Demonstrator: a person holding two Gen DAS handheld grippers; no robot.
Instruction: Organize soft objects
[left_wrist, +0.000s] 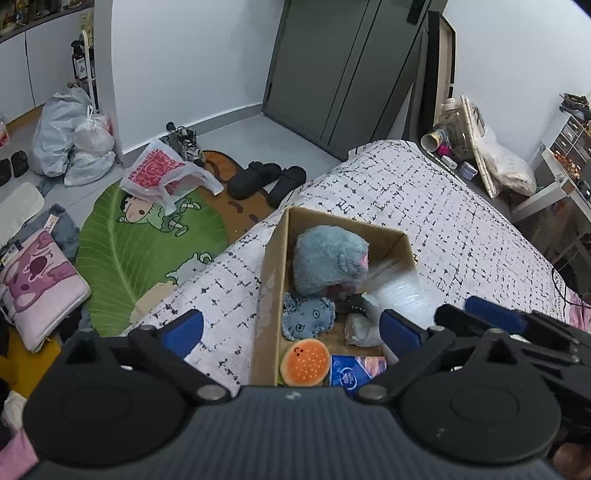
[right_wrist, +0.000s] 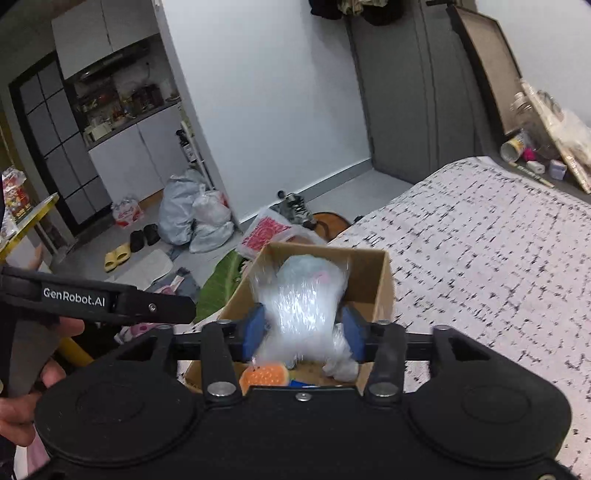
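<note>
Looking along your left gripper (left_wrist: 291, 332), the box (left_wrist: 275, 251) on the bed (left_wrist: 461, 229) lies straight ahead, plush toys inside; its jaws stand wide open, holding nothing. Your right gripper (left_wrist: 436, 321) reaches in from the right. From the right wrist, your jaws are closed on a blurred clear bag (right_wrist: 301, 306), held directly over the box (right_wrist: 384, 280), so this hand is nearer.

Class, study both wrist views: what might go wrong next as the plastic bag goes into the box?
1. The blurred clear plastic bag, pinched by the right gripper, may slip out.
2. The brown cardboard box is already crowded by the fluffy blue-grey plush, so the bag may spill.
3. The box sits near the bed's edge.
</note>
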